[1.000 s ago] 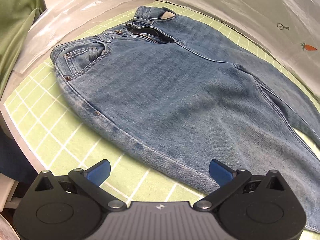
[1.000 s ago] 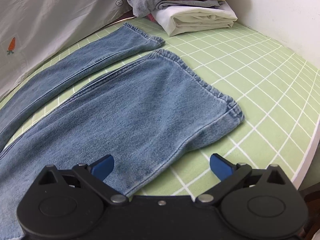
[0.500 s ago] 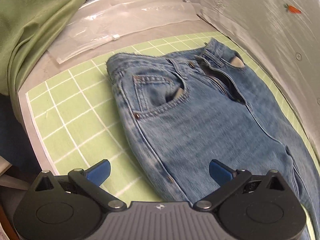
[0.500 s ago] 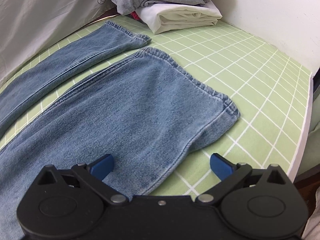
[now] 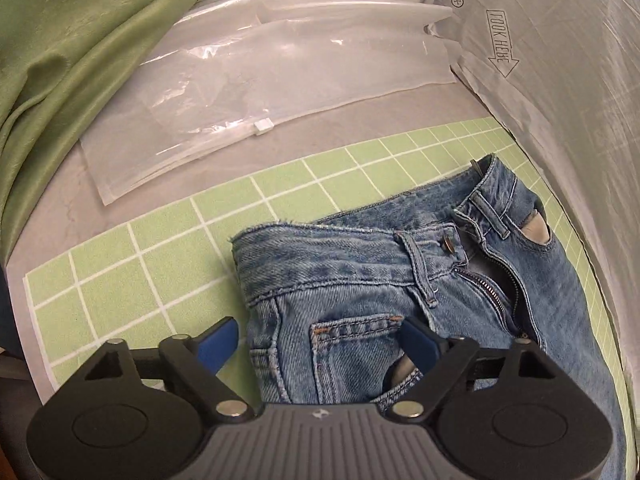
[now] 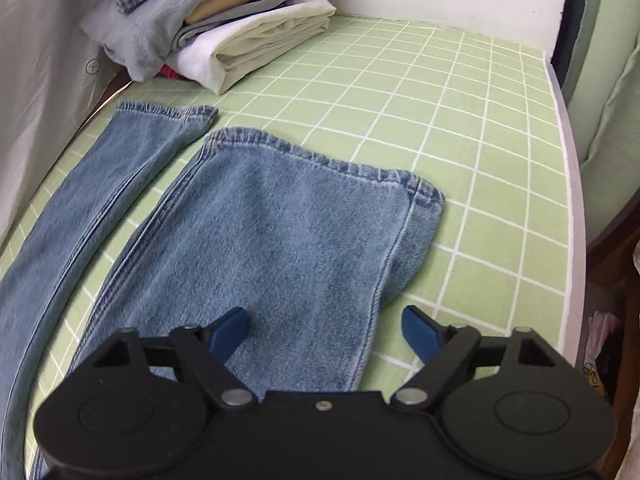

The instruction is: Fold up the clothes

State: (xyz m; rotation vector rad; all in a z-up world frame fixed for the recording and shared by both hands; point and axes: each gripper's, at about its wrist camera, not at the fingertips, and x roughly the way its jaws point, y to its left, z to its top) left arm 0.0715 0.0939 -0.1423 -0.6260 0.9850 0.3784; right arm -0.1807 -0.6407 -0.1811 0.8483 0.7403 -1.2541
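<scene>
Blue jeans lie flat on a green grid mat. The left wrist view shows the waistband (image 5: 340, 252), open fly and front pocket. My left gripper (image 5: 318, 340) is open and empty, low over the near waist corner, its jaws straddling the pocket edge. The right wrist view shows both leg ends: the near leg (image 6: 280, 240) with its hem at the middle and the far leg (image 6: 132, 160) at the left. My right gripper (image 6: 326, 330) is open and empty, low over the near leg's outer edge.
A stack of folded clothes (image 6: 224, 28) stands at the mat's far corner in the right wrist view. Clear plastic bags (image 5: 260, 80) and a green cloth (image 5: 72, 52) lie beyond the waistband. The mat's edge (image 6: 568, 184) runs along the right.
My left gripper has moved along the jeans to the waistband corner and come lower. My right gripper has moved toward the near leg's hem and closer to the cloth. Both stay open.
</scene>
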